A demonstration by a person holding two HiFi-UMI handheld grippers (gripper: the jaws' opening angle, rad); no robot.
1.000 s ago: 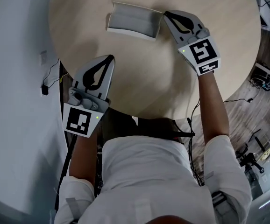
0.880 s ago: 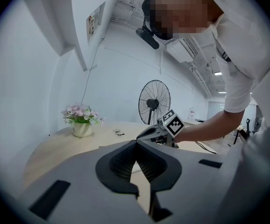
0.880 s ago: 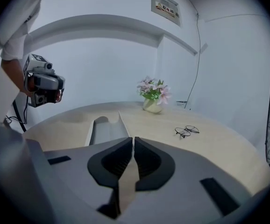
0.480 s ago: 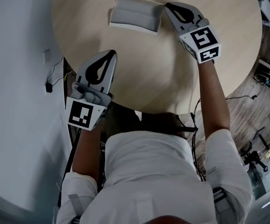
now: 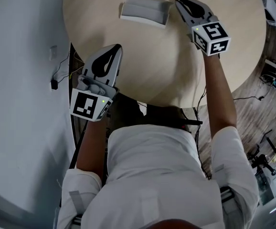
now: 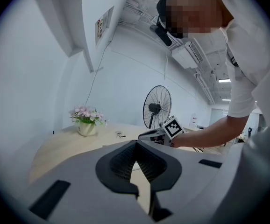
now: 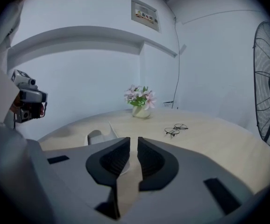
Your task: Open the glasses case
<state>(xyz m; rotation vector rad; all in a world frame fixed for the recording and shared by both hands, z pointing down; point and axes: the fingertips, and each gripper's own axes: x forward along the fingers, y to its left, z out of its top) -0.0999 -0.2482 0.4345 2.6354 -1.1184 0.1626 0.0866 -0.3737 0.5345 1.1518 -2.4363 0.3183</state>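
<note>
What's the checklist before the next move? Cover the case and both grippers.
1. Case lid up: ok. The glasses case lies open on the table.
2. Right gripper empty: ok. Its jaws show a narrow gap with nothing between them.
3. Right gripper off the case: cannot tell. Its tip sits right beside the case's right end.
4. Left gripper empty: ok. Its jaws meet at the tips and hold nothing, and it is well away from the case.
5. Glasses located: ok. They lie on the table, apart from the case.
6. Flower vase out of the way: ok. It stands upright on the far side.
</note>
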